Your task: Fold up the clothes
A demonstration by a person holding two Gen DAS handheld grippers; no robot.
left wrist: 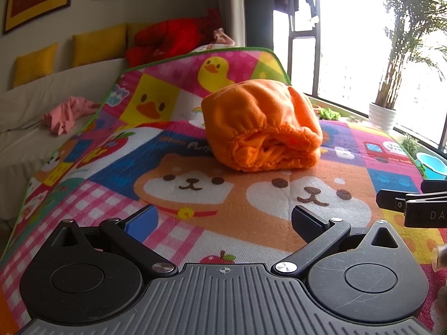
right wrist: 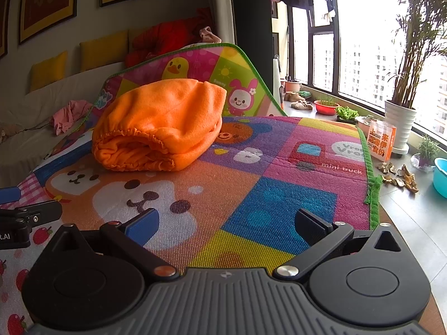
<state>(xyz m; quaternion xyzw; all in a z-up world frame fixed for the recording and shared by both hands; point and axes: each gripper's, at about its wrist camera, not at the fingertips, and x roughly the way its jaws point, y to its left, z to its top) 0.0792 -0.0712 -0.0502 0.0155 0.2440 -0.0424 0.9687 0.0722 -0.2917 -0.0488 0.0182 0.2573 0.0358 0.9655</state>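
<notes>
Left wrist view: the left gripper [left wrist: 223,220] hovers low over the play mat [left wrist: 195,231] covering the bench, its fingers [left wrist: 142,220] spread wide and holding nothing. The orange garment [left wrist: 259,125] lies ahead near the middle of the mat, already gathered into a thick bundle with its elastic hem facing the camera. The tip of the right gripper [left wrist: 413,203] enters at the mat's right side, well apart from the cloth. A pink cloth [left wrist: 67,114] sits on the sofa [left wrist: 42,145] beyond the left edge.

Right wrist view: the right gripper [right wrist: 226,223] is likewise spread and empty, poised over the mat's near right part. The garment [right wrist: 159,131] rests toward the far left of the mat, short of the upturned far edge. A planter [right wrist: 399,125] and a box [right wrist: 382,142] stand on the sill past the right edge.

The fold looks largely done, though loose and puffy. To finish well, each gripper would likely do best to approach from its own side, pinch the hem layers together rather than one ply, and press the bundle flat without dragging it across the mat.
</notes>
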